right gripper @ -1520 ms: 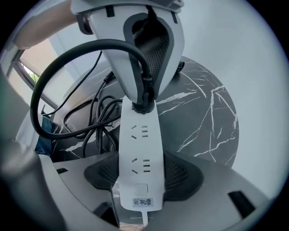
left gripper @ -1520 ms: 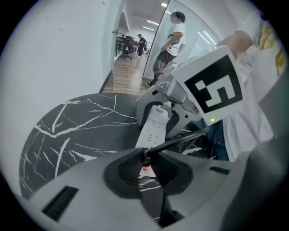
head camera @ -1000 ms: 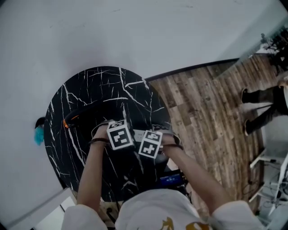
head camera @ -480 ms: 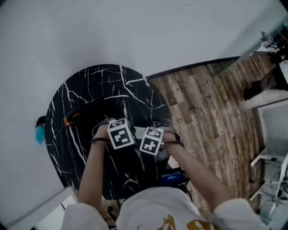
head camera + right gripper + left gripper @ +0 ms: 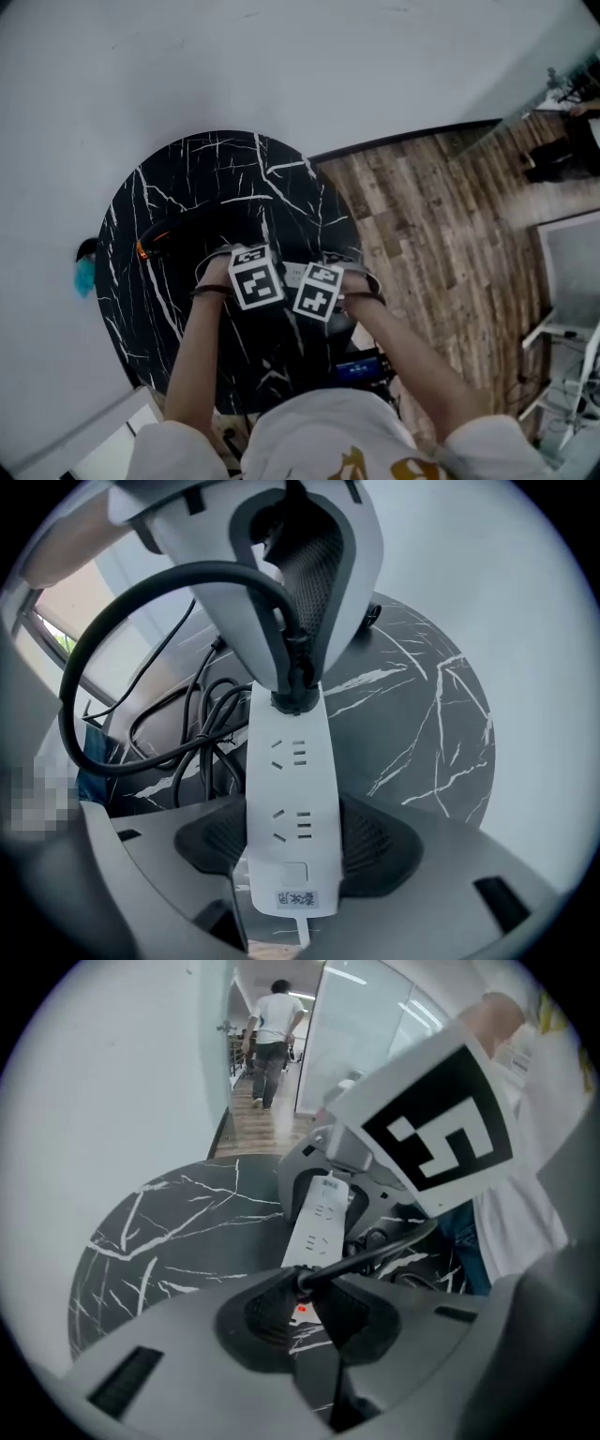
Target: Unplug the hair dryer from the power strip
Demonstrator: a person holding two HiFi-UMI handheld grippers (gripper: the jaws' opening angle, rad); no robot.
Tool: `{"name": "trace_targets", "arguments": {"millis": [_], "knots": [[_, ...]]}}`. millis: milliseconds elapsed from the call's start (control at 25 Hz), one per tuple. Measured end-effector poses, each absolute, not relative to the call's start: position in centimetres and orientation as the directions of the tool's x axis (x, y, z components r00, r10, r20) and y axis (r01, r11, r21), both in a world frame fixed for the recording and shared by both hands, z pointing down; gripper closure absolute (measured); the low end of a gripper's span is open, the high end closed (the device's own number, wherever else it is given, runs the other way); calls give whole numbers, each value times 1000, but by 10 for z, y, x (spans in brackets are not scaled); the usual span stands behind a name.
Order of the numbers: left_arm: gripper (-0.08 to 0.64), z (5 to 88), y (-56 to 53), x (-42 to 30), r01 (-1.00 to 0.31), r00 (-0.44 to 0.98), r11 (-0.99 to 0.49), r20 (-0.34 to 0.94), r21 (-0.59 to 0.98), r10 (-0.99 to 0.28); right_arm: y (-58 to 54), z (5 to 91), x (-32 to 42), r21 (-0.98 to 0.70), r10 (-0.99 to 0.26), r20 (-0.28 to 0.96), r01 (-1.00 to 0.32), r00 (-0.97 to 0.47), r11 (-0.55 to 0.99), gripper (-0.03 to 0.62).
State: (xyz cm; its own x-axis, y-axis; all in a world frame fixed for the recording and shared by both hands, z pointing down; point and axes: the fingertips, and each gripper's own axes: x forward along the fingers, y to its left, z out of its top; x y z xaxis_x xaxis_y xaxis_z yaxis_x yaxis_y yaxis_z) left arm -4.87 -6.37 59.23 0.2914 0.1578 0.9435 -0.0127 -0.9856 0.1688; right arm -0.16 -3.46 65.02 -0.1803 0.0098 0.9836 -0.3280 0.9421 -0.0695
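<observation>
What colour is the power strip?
The power strip is white, clearest in the right gripper view.

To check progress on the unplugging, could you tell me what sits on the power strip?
A black plug sits at its far end, clamped by the left gripper; its prongs are covered.

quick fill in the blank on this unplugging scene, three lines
1. The power strip clamped in the right claw is coloured ____.
2. The left claw is shut on the black ____ that sits in the strip's far end.
3. The black marble table top has a ____ shape.

Missing words: white; plug; round.
</observation>
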Motion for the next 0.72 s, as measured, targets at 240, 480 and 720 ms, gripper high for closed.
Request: {"name": "trace_targets", "arguments": {"millis": [240,480,720], "knots": [[509,593,-76,-52,-28,283,-988,949,153,139,-35,649,-1,-63,9,986,-315,-169,947,322],[508,592,-62,-50,-15,286,-989,948,147,136,-35,650,-1,-66,7,984,-332,-178,941,322],[509,592,-76,-51,-40,309,-979,934,200,178,-35,650,-1,-67,10,985,-325,-175,943,322]]}}
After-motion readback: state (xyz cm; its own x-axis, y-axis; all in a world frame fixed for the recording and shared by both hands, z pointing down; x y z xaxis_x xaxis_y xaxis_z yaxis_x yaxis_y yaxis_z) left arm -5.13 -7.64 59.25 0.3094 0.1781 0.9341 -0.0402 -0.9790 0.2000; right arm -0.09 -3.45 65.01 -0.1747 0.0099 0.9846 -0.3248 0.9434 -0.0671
